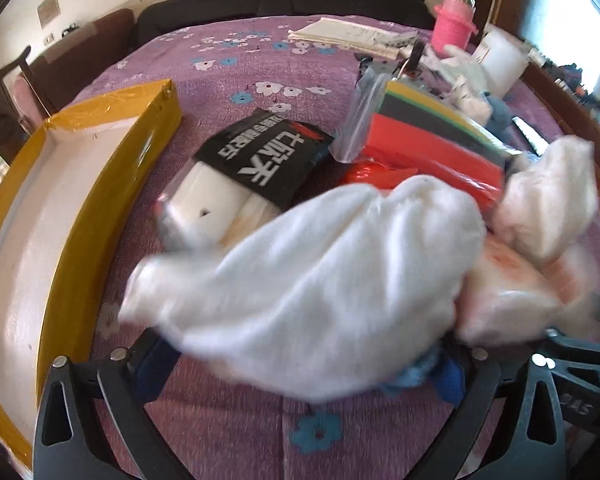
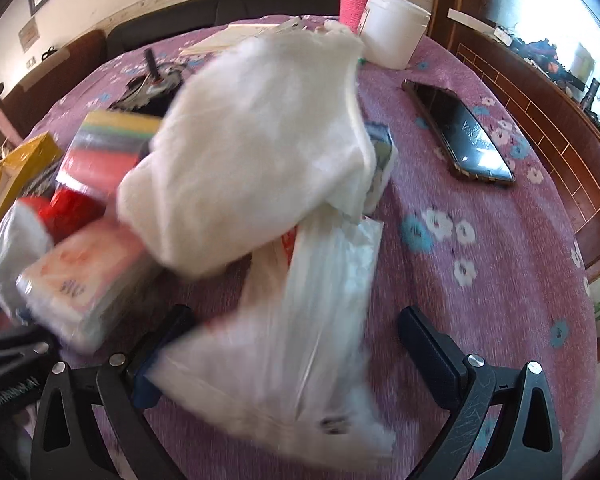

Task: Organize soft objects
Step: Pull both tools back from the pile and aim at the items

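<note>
Here the left gripper (image 1: 300, 364) looks closed on the white cloth (image 1: 312, 280) at lower centre, limp and light, best pinched at a bunched fold, while the right gripper (image 2: 296, 344) stands open around a slippery plastic pack (image 2: 300, 320) on the surface (image 2: 480, 280).

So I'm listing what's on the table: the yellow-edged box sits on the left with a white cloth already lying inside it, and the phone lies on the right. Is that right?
Not quite. The left wrist view shows the yellow-edged box holds no cloth; the white cloth is outside it, over the left tool. The phone does lie on the right, as the right wrist view shows.
</note>
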`<state>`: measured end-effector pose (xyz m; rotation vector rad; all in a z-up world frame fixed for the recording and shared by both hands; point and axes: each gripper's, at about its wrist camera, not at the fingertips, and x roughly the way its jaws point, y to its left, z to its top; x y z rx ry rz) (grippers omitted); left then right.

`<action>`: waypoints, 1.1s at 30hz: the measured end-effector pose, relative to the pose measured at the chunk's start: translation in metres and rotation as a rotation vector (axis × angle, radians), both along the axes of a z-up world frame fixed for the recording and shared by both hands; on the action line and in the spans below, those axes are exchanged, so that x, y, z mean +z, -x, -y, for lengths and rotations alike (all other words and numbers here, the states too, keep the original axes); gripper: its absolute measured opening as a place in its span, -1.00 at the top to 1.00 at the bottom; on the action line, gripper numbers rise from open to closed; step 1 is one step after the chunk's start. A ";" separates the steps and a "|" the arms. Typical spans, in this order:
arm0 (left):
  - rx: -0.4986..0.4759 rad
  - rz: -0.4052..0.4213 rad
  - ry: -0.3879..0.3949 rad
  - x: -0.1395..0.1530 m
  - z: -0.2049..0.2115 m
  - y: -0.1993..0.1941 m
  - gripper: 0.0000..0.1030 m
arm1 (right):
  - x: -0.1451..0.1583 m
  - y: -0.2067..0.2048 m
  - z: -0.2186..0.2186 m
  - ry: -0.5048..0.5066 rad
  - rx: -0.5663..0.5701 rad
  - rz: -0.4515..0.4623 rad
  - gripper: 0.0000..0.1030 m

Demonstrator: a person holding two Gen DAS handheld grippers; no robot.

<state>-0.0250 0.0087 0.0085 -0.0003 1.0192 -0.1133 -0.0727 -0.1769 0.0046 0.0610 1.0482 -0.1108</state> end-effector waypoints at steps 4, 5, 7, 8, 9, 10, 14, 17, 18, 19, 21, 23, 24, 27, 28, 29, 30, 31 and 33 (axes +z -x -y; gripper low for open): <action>0.001 0.123 0.061 0.033 -0.022 0.039 -0.76 | 0.001 0.019 -0.003 0.000 0.032 -0.015 -0.99; 0.011 0.192 0.067 0.049 -0.032 0.054 -0.76 | 0.001 0.024 -0.004 -0.001 0.036 -0.015 -0.99; 0.040 0.302 0.074 0.074 -0.051 0.076 -0.77 | 0.001 0.032 -0.006 -0.003 0.050 -0.021 -0.99; 0.063 0.382 0.086 0.089 -0.066 0.092 -0.89 | 0.001 0.036 -0.006 -0.004 0.058 -0.025 -0.99; 0.087 0.436 0.091 0.099 -0.078 0.104 -1.00 | 0.001 0.039 -0.006 -0.007 0.070 -0.028 -0.99; 0.109 0.470 0.091 0.105 -0.087 0.111 -1.00 | 0.002 0.044 -0.007 -0.007 0.088 -0.031 -0.99; 0.123 0.331 0.075 0.092 -0.108 0.102 -1.00 | 0.001 0.052 -0.006 -0.004 0.128 -0.040 -0.99; 0.113 0.275 0.140 0.078 -0.114 0.101 -1.00 | 0.001 0.061 -0.008 0.002 0.119 -0.027 -0.99; 0.110 0.272 0.144 0.074 -0.112 0.102 -1.00 | 0.000 0.064 -0.008 0.004 0.118 -0.018 -0.99; 0.103 0.272 0.142 0.070 -0.109 0.105 -1.00 | 0.000 0.069 -0.008 0.006 0.124 -0.006 -0.99; 0.077 0.262 0.153 0.064 -0.103 0.107 -1.00 | 0.000 0.077 -0.008 0.004 0.146 0.010 -0.99; 0.058 0.240 0.172 0.059 -0.098 0.103 -1.00 | -0.002 0.085 -0.007 0.000 0.173 0.024 -0.99; 0.050 0.236 0.186 0.057 -0.096 0.103 -1.00 | -0.002 0.089 -0.007 -0.001 0.186 0.027 -0.99; 0.007 0.237 0.194 0.056 -0.088 0.102 -1.00 | -0.002 0.094 -0.003 -0.004 0.214 0.030 -0.99; -0.013 0.234 0.188 0.057 -0.085 0.100 -1.00 | -0.002 0.099 -0.003 -0.005 0.226 0.032 -0.99; -0.038 0.235 0.178 0.059 -0.081 0.098 -1.00 | -0.002 0.100 -0.002 -0.006 0.232 0.034 -0.99; -0.056 0.241 0.168 0.061 -0.078 0.097 -1.00 | -0.002 0.103 -0.001 -0.005 0.242 0.039 -0.99; -0.071 0.249 0.157 0.063 -0.076 0.095 -1.00 | -0.002 0.104 -0.001 -0.003 0.250 0.043 -0.99; -0.103 0.263 0.120 0.065 -0.070 0.091 -1.00 | -0.001 0.108 0.001 -0.002 0.285 0.026 -0.99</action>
